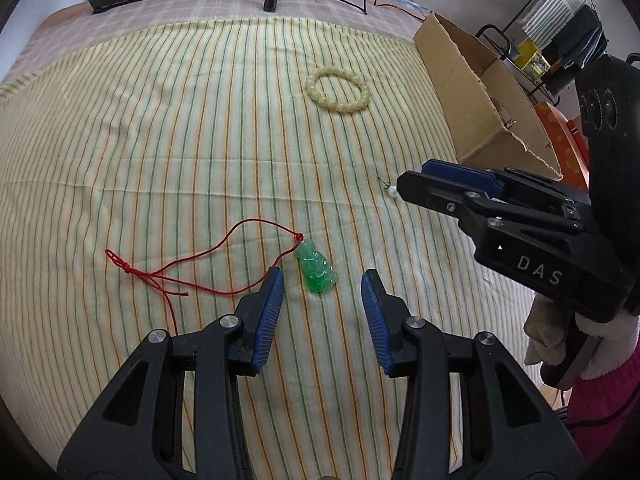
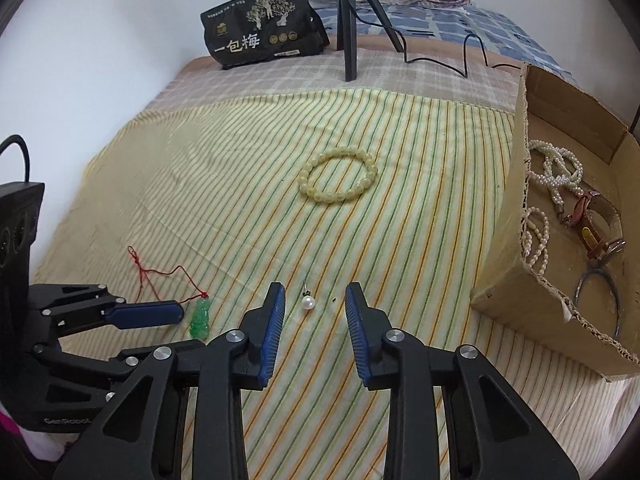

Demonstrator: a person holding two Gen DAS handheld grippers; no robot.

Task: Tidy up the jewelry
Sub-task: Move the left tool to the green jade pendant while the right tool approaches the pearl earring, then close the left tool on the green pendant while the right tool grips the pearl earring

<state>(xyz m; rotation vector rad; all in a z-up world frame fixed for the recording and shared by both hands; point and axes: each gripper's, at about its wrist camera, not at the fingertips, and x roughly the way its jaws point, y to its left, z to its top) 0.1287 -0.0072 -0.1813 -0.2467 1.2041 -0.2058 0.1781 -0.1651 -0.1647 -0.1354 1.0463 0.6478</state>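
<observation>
A green jade pendant (image 1: pixel 317 273) on a red cord (image 1: pixel 180 264) lies on the striped cloth, just ahead of my open left gripper (image 1: pixel 322 280), between its fingertips. It also shows in the right wrist view (image 2: pixel 200 317). A pearl earring (image 2: pixel 307 301) lies between the tips of my open right gripper (image 2: pixel 315 294); in the left wrist view the pearl earring (image 1: pixel 392 190) sits at the tip of the right gripper (image 1: pixel 416 184). A pale yellow bead bracelet (image 2: pixel 339 180) lies farther back, also seen in the left wrist view (image 1: pixel 337 89). Both grippers are empty.
A cardboard box (image 2: pixel 520 272) at the right holds pearl strands (image 2: pixel 560 172), a watch (image 2: pixel 592 228) and a dark ring. A black snack bag (image 2: pixel 264 28), a tripod (image 2: pixel 348 20) and a black cable (image 2: pixel 440 60) stand at the back. A wall is on the left.
</observation>
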